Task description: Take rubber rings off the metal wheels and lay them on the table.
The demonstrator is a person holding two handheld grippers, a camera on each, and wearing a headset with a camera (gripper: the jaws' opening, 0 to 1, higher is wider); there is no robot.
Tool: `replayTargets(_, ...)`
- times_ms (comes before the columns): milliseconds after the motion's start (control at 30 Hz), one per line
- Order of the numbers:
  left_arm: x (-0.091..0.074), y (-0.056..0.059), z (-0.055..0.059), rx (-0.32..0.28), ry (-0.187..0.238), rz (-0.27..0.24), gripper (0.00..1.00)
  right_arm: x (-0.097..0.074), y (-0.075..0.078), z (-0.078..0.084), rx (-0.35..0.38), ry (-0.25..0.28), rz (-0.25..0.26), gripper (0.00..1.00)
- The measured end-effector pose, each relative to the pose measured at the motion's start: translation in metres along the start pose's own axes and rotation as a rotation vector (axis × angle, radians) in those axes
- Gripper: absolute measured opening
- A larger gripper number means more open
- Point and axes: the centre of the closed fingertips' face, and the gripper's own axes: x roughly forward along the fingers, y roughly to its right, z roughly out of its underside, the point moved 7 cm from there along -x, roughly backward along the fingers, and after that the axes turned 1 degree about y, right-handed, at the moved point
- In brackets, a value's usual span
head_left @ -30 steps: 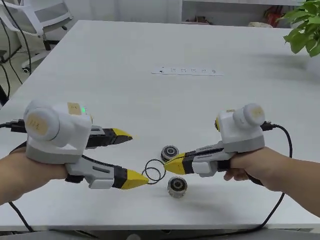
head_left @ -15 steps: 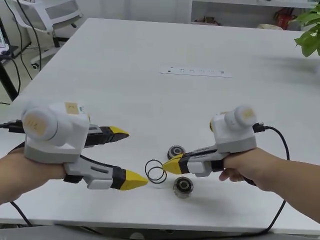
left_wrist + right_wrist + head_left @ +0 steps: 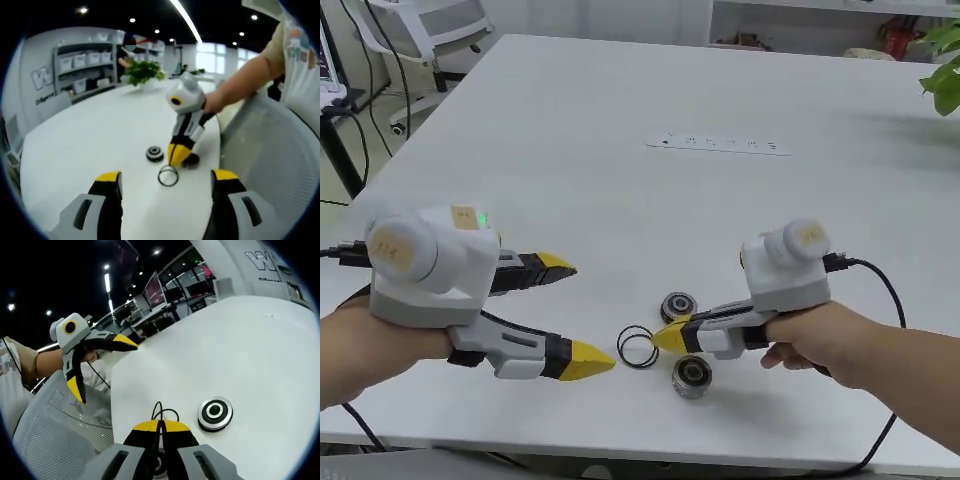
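Two thin black rubber rings overlap on the white table. One metal wheel lies just beyond them and another metal wheel sits nearer me. My right gripper is shut, with its yellow tips at the rings' right edge. In the right gripper view a ring loops out from between the shut tips of that gripper, beside a wheel. My left gripper hangs open to the left of the rings. Its own view looks at the rings and a wheel.
A white power strip lies flat farther back on the table. An office chair stands off the far left corner and a plant at the far right. A black cable trails from my right gripper. The table's front edge is close.
The head camera has shifted. My right gripper has crept slightly left, away from the wheels, and the rings have slid a little with it. The left gripper stays open and in place.
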Motion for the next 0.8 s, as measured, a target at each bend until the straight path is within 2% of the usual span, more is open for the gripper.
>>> replayTargets(267,0.002,-0.001,0.000,-0.006,-0.006,0.001,0.72,0.001,0.004,0.004,-0.011,-0.017,0.032,0.00)
replayTargets(500,0.003,0.000,0.001,-0.008,-0.013,0.006,0.72,-0.001,0.006,0.006,-0.018,-0.020,0.045,0.06)
replayTargets(800,0.005,0.001,0.000,-0.006,-0.020,0.010,0.72,-0.010,0.006,0.001,-0.014,0.006,0.051,0.09)
